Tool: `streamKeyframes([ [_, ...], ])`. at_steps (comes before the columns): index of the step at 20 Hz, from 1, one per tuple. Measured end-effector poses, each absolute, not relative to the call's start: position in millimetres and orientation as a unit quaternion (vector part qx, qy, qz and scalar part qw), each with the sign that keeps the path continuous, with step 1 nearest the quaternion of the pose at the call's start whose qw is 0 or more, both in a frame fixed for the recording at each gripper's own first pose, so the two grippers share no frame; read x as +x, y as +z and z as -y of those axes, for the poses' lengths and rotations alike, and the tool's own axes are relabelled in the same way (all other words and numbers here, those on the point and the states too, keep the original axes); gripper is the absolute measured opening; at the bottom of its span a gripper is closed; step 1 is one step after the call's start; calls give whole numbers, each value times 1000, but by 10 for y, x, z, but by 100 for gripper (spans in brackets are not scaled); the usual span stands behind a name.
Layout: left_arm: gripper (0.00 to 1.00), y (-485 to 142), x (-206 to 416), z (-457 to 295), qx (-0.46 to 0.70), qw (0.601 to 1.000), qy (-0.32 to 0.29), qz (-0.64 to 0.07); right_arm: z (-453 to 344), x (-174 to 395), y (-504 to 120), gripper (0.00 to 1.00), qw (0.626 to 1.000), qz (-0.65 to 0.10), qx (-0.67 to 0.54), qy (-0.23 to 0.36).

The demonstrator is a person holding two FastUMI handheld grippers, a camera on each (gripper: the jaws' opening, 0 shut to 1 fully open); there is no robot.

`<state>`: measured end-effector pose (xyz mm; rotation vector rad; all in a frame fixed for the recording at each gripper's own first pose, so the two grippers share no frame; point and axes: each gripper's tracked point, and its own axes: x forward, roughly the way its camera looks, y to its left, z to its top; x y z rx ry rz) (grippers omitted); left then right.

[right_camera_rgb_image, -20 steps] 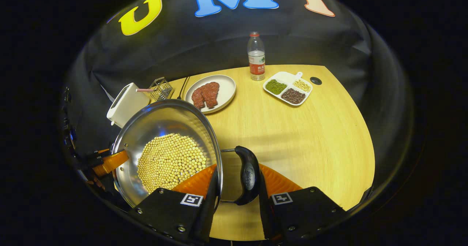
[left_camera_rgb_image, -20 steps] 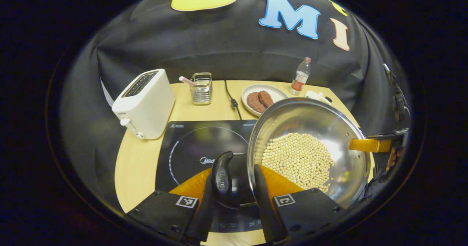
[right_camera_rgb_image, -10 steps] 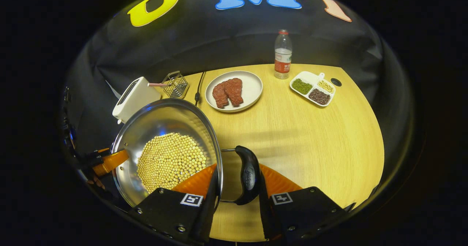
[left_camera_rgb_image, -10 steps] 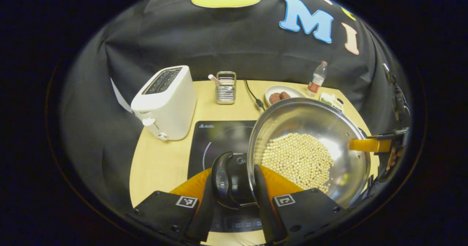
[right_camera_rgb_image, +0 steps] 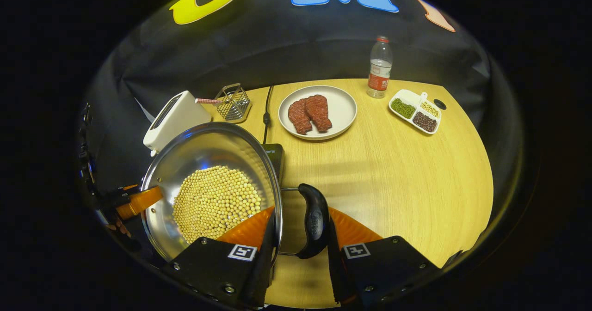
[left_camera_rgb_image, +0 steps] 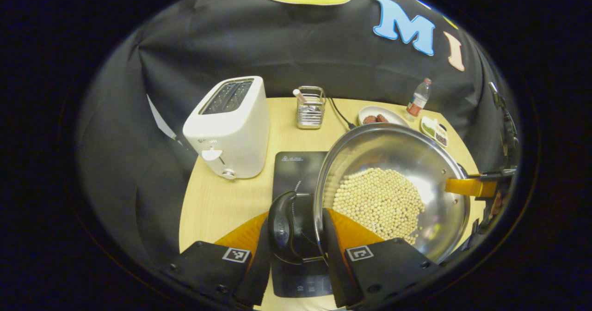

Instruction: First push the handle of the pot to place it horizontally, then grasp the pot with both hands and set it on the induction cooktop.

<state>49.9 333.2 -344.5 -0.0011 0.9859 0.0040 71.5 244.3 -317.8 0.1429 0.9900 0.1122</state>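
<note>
Pale wood makes up the round table (right_camera_rgb_image: 397,172), seen from just above. Nearest, the left gripper (left_camera_rgb_image: 296,237) has both fingers clamped on the pot's left black handle (left_camera_rgb_image: 281,228), and the right gripper (right_camera_rgb_image: 298,237) grips the right handle (right_camera_rgb_image: 315,221) likewise. Between them the steel pot (left_camera_rgb_image: 393,154), holding soybeans (left_camera_rgb_image: 379,202), hangs over the black induction cooktop (left_camera_rgb_image: 296,163). Beyond stand a white toaster (left_camera_rgb_image: 229,128), a wire holder (left_camera_rgb_image: 311,107), a plate of meat (right_camera_rgb_image: 318,112), a divided dish (right_camera_rgb_image: 415,111) and a bottle (right_camera_rgb_image: 379,67).
</note>
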Motion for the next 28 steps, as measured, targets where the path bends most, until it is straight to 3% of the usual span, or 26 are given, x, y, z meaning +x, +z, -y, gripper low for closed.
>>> streamKeyframes([
  [13,61,-3604,736,-3633,15,879,-18,-477,-2751,741,-3367,54,867,-487,99,39],
  [17,58,-3638,753,-3709,17,880,-21,-473,-2814,771,-3423,53,865,-489,103,35],
  [18,65,-3662,758,-3716,16,880,-21,-474,-2827,768,-3439,48,864,-491,103,34],
  [19,58,-3695,772,-3730,15,880,-22,-475,-2833,774,-3452,53,864,-491,102,33],
  [26,61,-3783,793,-3753,12,885,-23,-464,-2838,761,-3537,53,867,-485,106,30],
  [27,58,-3814,787,-3749,6,885,-22,-465,-2825,772,-3529,48,870,-481,104,29],
  [28,62,-3849,767,-3752,0,885,-21,-465,-2827,782,-3522,53,873,-477,101,30],
])
